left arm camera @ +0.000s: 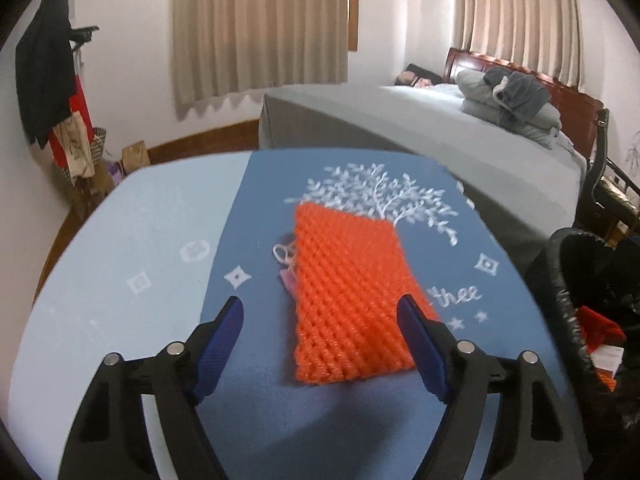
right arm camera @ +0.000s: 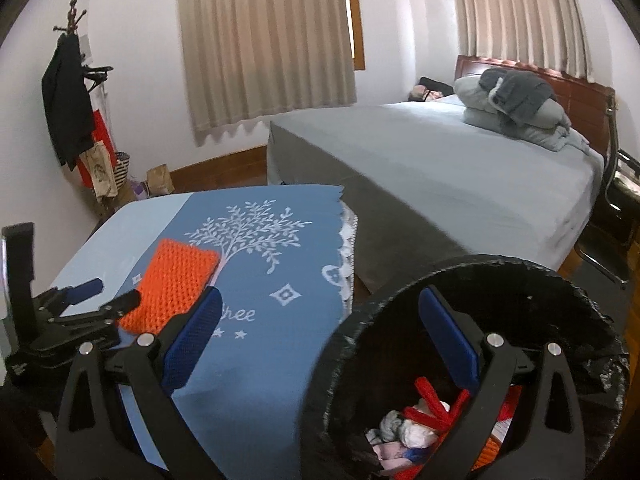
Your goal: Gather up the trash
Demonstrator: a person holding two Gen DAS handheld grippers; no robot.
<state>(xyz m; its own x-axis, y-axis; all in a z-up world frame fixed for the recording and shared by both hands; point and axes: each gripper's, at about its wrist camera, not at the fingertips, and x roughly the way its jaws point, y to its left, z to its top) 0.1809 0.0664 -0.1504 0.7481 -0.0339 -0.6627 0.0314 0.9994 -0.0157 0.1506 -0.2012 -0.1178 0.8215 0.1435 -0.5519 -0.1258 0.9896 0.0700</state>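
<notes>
Trash, as we see it: an orange foam net (left arm camera: 352, 300) lying flat on the blue cloth (left arm camera: 256, 208), with a small pink scrap (left arm camera: 286, 276) at its left edge. Our left gripper (left arm camera: 322, 312) hangs over the net's near end, jaws wide, gripping nothing. Only the right wrist view shows our right gripper (right arm camera: 320, 312), jaws wide and empty, one finger over the black bin (right arm camera: 520, 268) holding red and white scraps.

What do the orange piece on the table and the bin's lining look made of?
Orange piece: likely foam netting, matte, with a regular woven-looking mesh of raised ribs. Bin lining: thin black plastic film, probably a bag, slightly shiny and crinkled over the rim.
</notes>
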